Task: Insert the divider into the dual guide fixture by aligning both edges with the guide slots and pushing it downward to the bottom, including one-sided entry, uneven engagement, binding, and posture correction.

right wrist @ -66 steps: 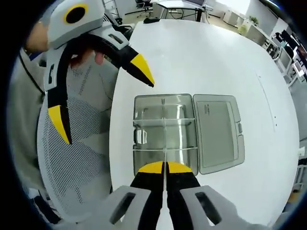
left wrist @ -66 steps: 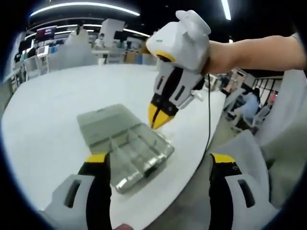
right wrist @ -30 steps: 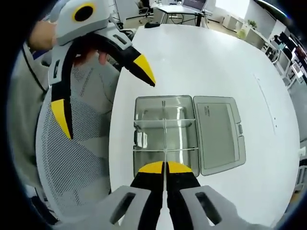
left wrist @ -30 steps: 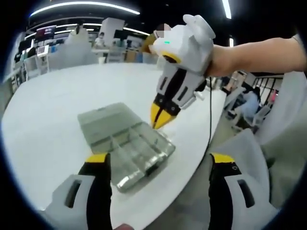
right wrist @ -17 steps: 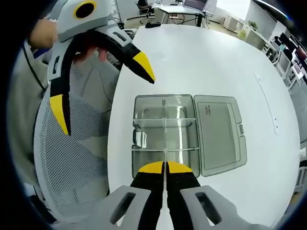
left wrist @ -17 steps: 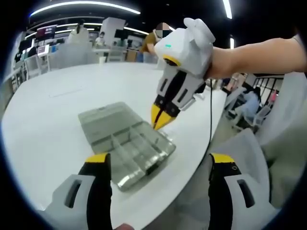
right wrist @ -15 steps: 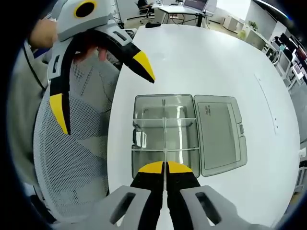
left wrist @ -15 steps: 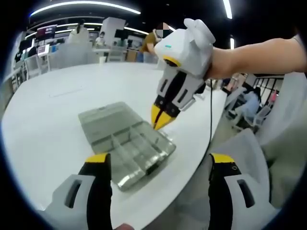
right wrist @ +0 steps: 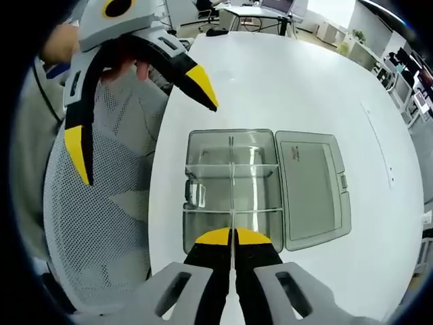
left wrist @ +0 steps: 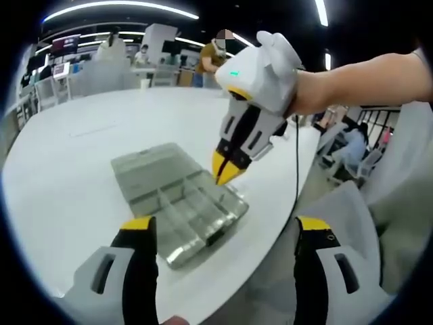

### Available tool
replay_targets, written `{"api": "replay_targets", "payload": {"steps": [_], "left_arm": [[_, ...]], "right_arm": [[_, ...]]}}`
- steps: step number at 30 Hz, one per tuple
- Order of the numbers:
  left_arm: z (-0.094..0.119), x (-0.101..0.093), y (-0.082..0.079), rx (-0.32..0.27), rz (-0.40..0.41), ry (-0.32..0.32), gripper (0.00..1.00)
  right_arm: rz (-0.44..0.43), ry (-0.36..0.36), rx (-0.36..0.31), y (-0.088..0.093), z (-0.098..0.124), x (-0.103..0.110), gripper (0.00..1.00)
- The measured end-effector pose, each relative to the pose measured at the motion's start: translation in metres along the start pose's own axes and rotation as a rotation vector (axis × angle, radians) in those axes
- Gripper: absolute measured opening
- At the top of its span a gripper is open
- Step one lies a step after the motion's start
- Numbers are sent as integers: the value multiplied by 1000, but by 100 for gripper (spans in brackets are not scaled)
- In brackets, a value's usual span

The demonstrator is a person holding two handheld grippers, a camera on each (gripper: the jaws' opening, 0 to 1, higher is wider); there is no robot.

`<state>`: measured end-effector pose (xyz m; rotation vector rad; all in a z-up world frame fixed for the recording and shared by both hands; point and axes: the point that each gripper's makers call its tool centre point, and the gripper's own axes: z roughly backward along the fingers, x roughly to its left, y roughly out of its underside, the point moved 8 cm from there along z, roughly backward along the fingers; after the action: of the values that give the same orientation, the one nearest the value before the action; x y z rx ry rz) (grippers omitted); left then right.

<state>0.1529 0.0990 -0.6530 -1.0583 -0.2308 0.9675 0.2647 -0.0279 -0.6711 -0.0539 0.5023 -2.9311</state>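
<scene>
- The divider (right wrist: 232, 186) is clear and thin, so its edges are hard to see inside the box (right wrist: 203, 189).
- The right gripper (right wrist: 232, 237) hides the box's near wall.
- The worktop (right wrist: 284, 81) is cut off at the picture's edge.

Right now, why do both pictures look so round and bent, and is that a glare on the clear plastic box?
Left gripper view: the fisheye lens bows the round white table, and ceiling lights streak overhead. Right gripper view: the same bending curves the table edge; the clear compartmented plastic box catches pale reflections on its inner walls, and the yellow-tipped right gripper, jaws together, looks oversized near the lens.
</scene>
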Motion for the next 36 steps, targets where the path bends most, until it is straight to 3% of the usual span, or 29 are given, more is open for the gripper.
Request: {"api": "replay_targets", "payload": {"steps": [36], "left_arm": [[1,5,4,17,14,-8,81]], "right_arm": [[22,-33,-8,8,-20,0,0]]}}
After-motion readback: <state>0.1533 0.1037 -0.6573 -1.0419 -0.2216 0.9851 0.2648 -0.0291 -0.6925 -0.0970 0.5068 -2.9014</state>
